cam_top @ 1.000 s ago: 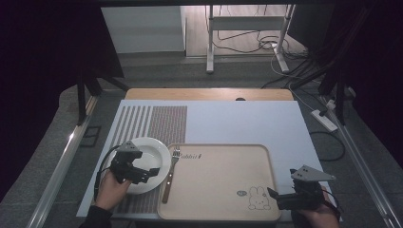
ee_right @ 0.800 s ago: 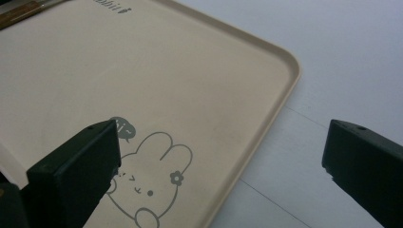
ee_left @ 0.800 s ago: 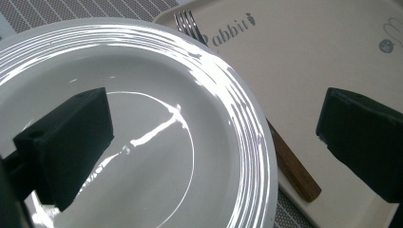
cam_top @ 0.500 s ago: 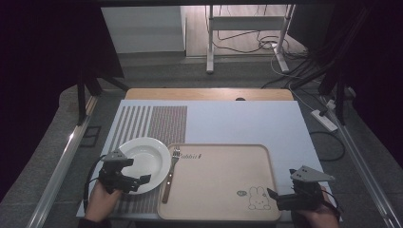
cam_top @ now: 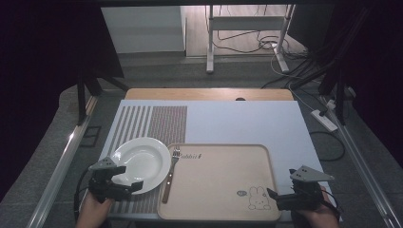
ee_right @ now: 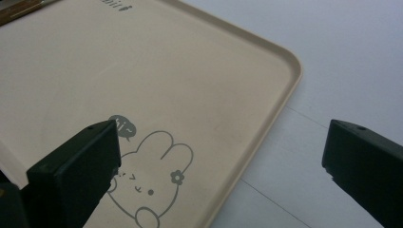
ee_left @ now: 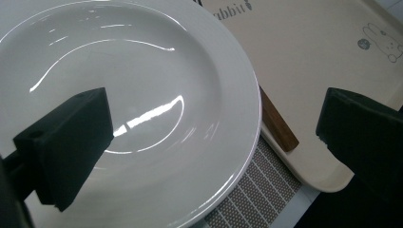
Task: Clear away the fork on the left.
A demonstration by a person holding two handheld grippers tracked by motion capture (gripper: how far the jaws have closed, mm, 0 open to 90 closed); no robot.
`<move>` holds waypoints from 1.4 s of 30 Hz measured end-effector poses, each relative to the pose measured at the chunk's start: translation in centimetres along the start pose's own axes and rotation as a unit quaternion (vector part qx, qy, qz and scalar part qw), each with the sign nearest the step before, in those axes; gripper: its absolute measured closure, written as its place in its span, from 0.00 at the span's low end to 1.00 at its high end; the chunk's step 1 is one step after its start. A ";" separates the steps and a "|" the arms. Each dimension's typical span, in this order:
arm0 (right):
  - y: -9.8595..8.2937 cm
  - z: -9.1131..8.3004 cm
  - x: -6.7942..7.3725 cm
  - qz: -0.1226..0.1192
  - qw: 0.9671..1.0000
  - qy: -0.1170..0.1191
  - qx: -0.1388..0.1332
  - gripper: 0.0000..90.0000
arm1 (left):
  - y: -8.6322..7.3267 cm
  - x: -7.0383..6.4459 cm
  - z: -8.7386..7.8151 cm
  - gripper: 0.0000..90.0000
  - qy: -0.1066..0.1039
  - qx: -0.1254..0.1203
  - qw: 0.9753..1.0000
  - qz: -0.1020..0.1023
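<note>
A white deep plate [cam_top: 141, 160] rests on a striped placemat [cam_top: 152, 122] at the front left. My left gripper [cam_top: 132, 176] hovers at the plate's near edge, open, nothing between its jaws. In the left gripper view the plate [ee_left: 133, 95] spreads under the open left gripper [ee_left: 209, 123]. A beige tray [cam_top: 218, 178] with a bunny print [cam_top: 256, 198] lies at front centre. A wooden-handled fork [cam_top: 169, 175] lies along its left edge. My right gripper [cam_top: 272, 199] is open at the tray's near right corner, above the bunny print [ee_right: 152, 185] on the tray [ee_right: 166, 85].
A pale sheet [cam_top: 247, 121] covers the table behind and to the right of the tray. The wooden table edge [cam_top: 209, 94] runs along the back. The fork handle [ee_left: 278, 126] lies between plate and tray [ee_left: 323, 57]. Cables and a power strip [cam_top: 323, 119] lie on the floor.
My left gripper has drawn back from over the plate toward the near left, to the plate's near edge. The right gripper, plate, fork and tray have not moved.
</note>
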State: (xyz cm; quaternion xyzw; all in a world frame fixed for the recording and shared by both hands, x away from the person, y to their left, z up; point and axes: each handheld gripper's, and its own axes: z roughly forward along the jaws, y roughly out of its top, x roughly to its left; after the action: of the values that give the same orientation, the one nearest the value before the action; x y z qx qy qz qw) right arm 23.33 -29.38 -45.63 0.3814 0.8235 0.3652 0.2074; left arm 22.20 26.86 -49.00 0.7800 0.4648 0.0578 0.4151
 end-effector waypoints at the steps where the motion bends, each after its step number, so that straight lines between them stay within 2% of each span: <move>1: 0.0 0.0 0.0 0.000 1.000 0.000 0.000 0.00 | -0.1 0.0 -0.1 0.00 0.001 -0.001 1.000 -0.001; 10: 0.0 0.0 0.0 0.000 1.000 0.000 0.001 0.00 | -1.5 0.1 -1.2 0.00 -0.006 -0.009 1.000 -0.019; 18: 0.0 0.0 -0.1 0.003 1.000 -0.001 0.001 0.00 | -2.3 -0.2 -1.8 0.00 -0.002 -0.014 1.000 -0.020; 34: 0.0 0.0 -0.1 0.006 1.000 -0.003 0.003 0.00 | -3.1 -1.0 -2.9 0.00 0.039 -0.014 0.999 -0.008; 42: 0.0 0.1 -0.1 0.005 1.000 -0.005 0.006 0.00 | -3.5 -1.1 -3.3 0.00 0.042 -0.021 0.999 -0.013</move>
State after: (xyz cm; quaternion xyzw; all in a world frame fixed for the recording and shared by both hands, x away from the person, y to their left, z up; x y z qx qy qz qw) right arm 23.46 -29.36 -45.66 0.3889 0.8224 0.3597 0.2076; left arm 17.62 28.74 -48.96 0.7618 0.4906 0.0950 0.4122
